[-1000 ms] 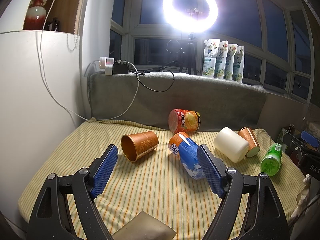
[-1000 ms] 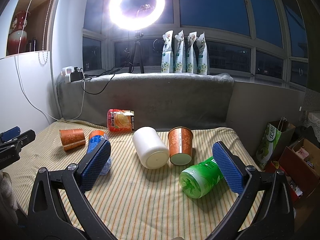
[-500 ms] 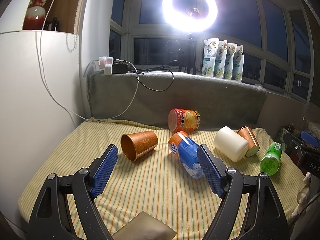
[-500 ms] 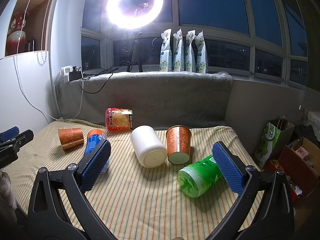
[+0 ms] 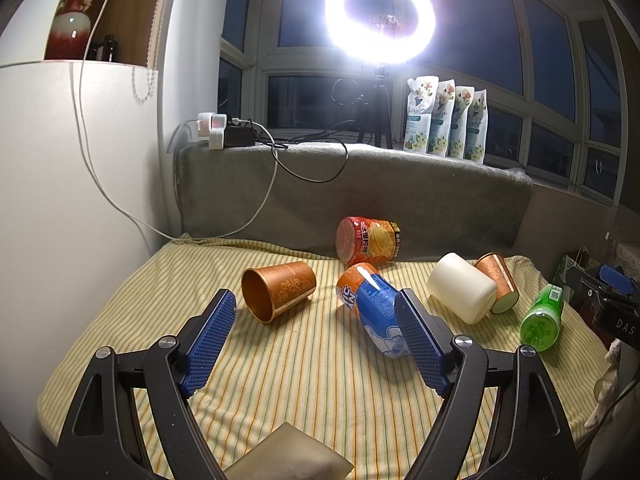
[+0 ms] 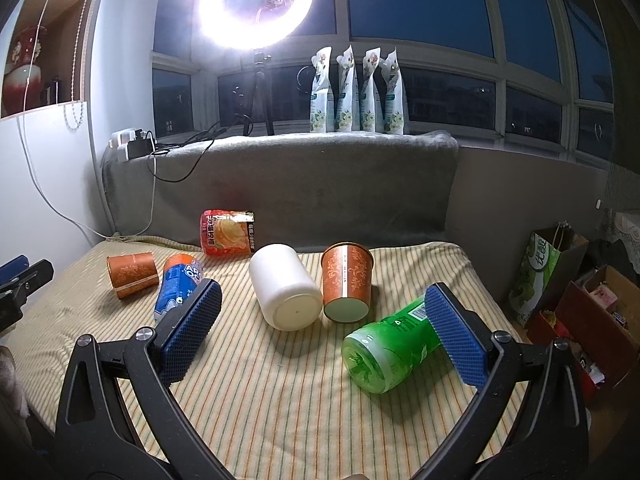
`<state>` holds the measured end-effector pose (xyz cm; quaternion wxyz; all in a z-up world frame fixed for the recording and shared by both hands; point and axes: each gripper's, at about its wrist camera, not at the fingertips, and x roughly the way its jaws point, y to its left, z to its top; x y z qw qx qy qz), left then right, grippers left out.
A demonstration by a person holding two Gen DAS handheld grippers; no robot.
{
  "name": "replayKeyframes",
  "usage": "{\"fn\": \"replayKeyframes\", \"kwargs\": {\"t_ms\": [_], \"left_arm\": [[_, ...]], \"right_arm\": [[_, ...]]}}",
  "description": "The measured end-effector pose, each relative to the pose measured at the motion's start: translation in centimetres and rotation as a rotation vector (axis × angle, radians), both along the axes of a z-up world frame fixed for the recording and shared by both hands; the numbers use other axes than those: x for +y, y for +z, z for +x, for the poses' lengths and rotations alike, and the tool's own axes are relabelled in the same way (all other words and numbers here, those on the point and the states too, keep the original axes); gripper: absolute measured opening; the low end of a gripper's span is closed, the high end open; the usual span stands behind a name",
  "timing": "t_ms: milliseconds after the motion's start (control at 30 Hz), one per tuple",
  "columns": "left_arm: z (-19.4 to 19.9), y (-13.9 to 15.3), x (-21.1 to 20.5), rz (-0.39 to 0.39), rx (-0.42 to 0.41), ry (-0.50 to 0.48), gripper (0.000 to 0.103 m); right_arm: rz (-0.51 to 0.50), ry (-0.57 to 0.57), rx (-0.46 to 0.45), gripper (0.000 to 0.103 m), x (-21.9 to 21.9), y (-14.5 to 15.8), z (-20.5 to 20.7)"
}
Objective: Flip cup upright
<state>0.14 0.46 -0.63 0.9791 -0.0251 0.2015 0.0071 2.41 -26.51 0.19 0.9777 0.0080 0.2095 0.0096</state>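
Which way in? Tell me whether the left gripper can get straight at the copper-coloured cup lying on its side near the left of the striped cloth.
Probably yes: the left gripper is open, and only bare striped cloth lies between it and the copper-coloured cup.

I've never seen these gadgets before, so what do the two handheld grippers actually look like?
Both look alike. The left gripper and right gripper each have two black, speckled plastic arms shaped like open triangular frames, joined with round silver bolts. Each finger ends in a flat rectangular blue pad with a ribbed, bumpy rubber face. No cables or sleeves show on them; white lettering shows on the right gripper's body in the left view.
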Motion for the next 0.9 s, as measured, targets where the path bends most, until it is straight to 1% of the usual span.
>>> {"fn": "replayKeyframes", "kwargs": {"t_ms": [267, 467, 600, 767, 900], "left_arm": [[0.3, 0.1, -0.1, 0.001, 0.011, 0.001, 0.082], [0.9, 0.1, -0.5, 0.01, 0.028, -0.001, 0.082], [1.4, 0.1, -0.6, 0.014, 0.04, -0.001, 0.082], [1.9, -0.2, -0.5, 0.007, 0.059, 0.001, 0.082], [2.2, -0.6, -0.2, -0.004, 0.079, 0.002, 0.082]], "right_arm": [[0.001, 0.001, 0.006, 0.103, -0.2, -0.1, 0.2], [0.021, 0.017, 0.04, 0.103, -1.0, 0.0, 1.6], [0.066, 0.048, 0.107, 0.103, -2.5, 0.1, 3.6], [0.132, 0.097, 0.214, 0.103, -4.7, -0.3, 6.9], [0.166, 0.122, 0.331, 0.103, -6.3, -1.4, 10.8]]}}
